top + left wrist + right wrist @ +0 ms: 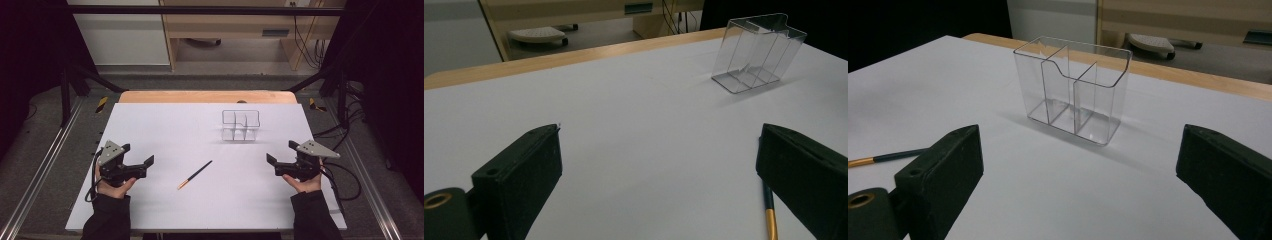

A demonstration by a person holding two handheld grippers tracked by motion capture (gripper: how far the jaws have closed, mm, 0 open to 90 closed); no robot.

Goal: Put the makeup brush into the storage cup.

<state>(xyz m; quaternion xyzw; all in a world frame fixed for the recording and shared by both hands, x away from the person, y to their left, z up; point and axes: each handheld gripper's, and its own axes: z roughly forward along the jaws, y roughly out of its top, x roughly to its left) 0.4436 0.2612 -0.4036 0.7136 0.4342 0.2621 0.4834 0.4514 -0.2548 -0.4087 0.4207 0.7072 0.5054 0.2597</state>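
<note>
On the counter (150, 130): a dark pencil (195, 174) with an orange end lies between the hands; a clear divided holder (241, 125) stands upright farther back.
Left gripper (148, 161): fingers spread wide, holding nothing, touching nothing.
Right gripper (270, 159): fingers wide apart, empty.
Hands: low at the near edge, both pointing inward.
Writing: none readable.

Grey floor (240, 80), pale wooden desk (240, 25) beyond, black drapes (30, 45) aside, perhaps a white cabinet (120, 40).
</note>
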